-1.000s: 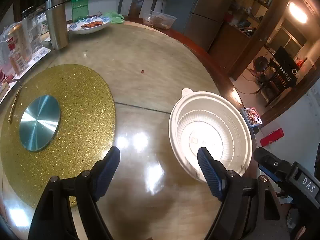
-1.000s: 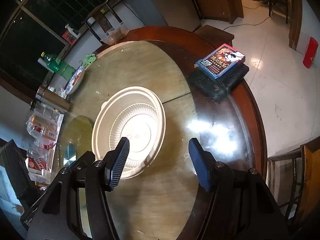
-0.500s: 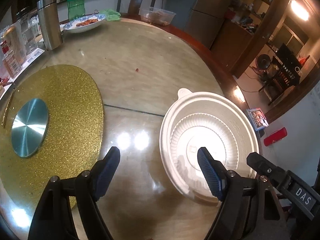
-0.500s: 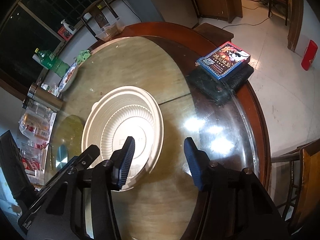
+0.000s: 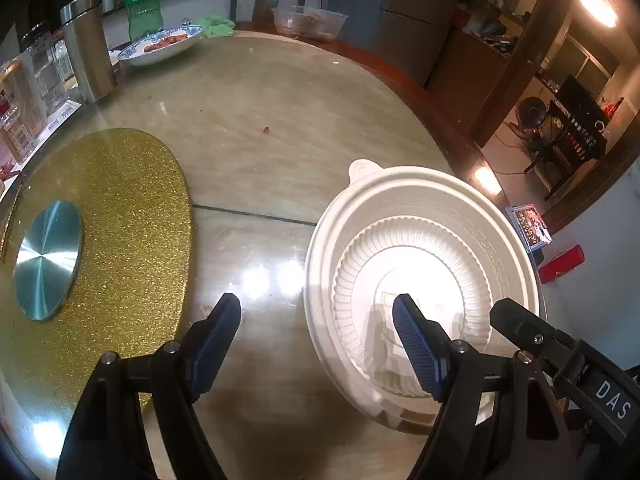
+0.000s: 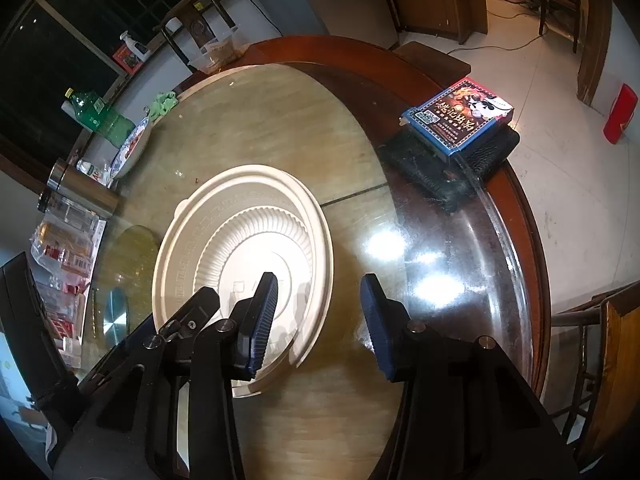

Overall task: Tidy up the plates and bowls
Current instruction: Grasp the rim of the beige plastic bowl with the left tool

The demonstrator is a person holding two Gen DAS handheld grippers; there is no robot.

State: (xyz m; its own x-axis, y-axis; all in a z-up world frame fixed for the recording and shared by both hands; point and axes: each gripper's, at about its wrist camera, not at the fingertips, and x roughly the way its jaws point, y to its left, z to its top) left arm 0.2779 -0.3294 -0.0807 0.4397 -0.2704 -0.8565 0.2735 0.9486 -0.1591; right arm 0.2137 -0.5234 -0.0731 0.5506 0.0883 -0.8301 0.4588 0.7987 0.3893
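While both grippers hang low over a round glass-topped counter [image 5: 280, 92], seen from two wrist cameras: a large white disposable bowl [image 5: 424, 264] resting empty near the counter's edge, ribbed inside, with a small tab on its far rim. Left gripper [image 5: 316, 340] with jaws spread wide, straddling the bowl's left rim, one finger inside the bowl and the other over bare glass, nothing pressed between. Right gripper [image 6: 320, 320] with jaws at a middling gap and closing, straddling the right rim of the same bowl [image 6: 240, 240], one finger inside, one outside, pads apparently not yet touching the wall. Best done, probably, by pinching the thin rim evenly on both sides and lifting level, since such light plastic is likely to flex or slide on glass. Farther off, a blue-patterned plate [image 5: 160, 42] carrying some reddish food, and a clear plastic tub [image 5: 308, 22], contents unclear. Gold glitter turntable [image 5: 120, 216] to the left.
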